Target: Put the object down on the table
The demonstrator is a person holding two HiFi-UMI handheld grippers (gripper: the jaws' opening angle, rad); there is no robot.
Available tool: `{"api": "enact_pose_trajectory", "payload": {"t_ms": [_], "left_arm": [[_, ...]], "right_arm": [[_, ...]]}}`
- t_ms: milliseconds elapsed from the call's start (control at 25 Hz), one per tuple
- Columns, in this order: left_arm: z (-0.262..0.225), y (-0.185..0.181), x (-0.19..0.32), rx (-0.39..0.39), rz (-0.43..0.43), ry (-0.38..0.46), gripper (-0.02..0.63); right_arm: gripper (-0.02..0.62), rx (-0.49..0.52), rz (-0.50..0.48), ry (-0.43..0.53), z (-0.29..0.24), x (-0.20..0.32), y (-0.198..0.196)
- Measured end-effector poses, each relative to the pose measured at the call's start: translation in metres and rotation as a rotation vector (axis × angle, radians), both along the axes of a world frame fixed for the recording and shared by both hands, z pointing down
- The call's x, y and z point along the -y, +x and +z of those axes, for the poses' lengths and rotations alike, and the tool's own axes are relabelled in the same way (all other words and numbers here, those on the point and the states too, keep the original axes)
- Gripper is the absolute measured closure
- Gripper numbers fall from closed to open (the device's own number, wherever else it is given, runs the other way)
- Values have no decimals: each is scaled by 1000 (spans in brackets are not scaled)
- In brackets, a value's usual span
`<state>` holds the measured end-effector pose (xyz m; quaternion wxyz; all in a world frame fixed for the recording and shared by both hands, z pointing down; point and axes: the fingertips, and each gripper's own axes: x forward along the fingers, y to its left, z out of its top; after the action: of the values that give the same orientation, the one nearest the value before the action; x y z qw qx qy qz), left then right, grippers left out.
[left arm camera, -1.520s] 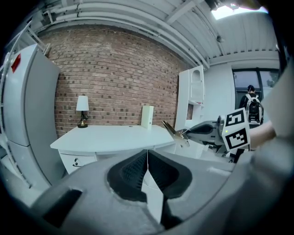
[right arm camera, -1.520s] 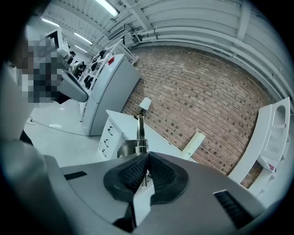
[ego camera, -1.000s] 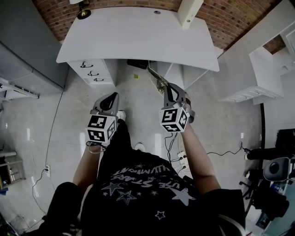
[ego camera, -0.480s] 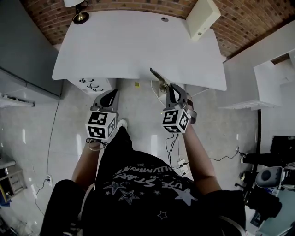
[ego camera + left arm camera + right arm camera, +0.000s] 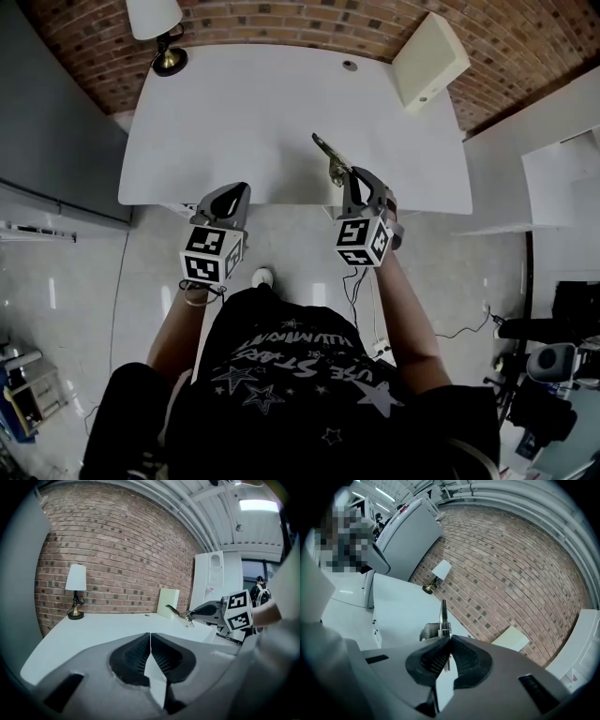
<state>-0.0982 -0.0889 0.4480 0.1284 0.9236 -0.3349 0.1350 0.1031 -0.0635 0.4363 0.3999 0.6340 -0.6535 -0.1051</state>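
A slim metal tool [image 5: 328, 157] with a flat plate near its base sticks out of my right gripper [image 5: 354, 182], which is shut on it. The tool hangs over the front part of the white table [image 5: 244, 112], above its surface. In the right gripper view the tool [image 5: 443, 616] points up from between the closed pads, with the table [image 5: 403, 606] beyond. My left gripper [image 5: 234, 193] is shut with nothing in it, at the table's front edge. The left gripper view shows its jaws meeting [image 5: 150, 641] and the right gripper [image 5: 206, 611] with the tool [image 5: 180, 615].
A table lamp [image 5: 159, 28] stands at the table's far left corner and a beige box [image 5: 429, 58] at its far right. A brick wall [image 5: 281, 19] runs behind. Grey and white cabinets flank the table. Drawers sit under its left side.
Both grippers have moved forward to the table. The tool, earlier over the floor in front of it, is now above the table's front part. The right gripper stays shut on it.
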Motion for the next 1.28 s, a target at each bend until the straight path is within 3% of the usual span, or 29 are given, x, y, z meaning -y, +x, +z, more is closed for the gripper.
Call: {"api": "enact_pose_trajectory", "payload": {"t_ms": [280, 520, 680, 1280], "left_arm": [[3, -11, 37, 1, 4, -8, 584], [24, -10, 51, 15, -41, -52, 584], [22, -2, 79, 26, -76, -36, 584], [-9, 64, 230, 56, -218, 23, 584]], "right_arm": [[581, -31, 0, -17, 3, 36, -5], [581, -52, -30, -53, 24, 68, 11], [581, -70, -70, -40, 26, 106, 24], [580, -355, -250, -66, 30, 290, 97]]}}
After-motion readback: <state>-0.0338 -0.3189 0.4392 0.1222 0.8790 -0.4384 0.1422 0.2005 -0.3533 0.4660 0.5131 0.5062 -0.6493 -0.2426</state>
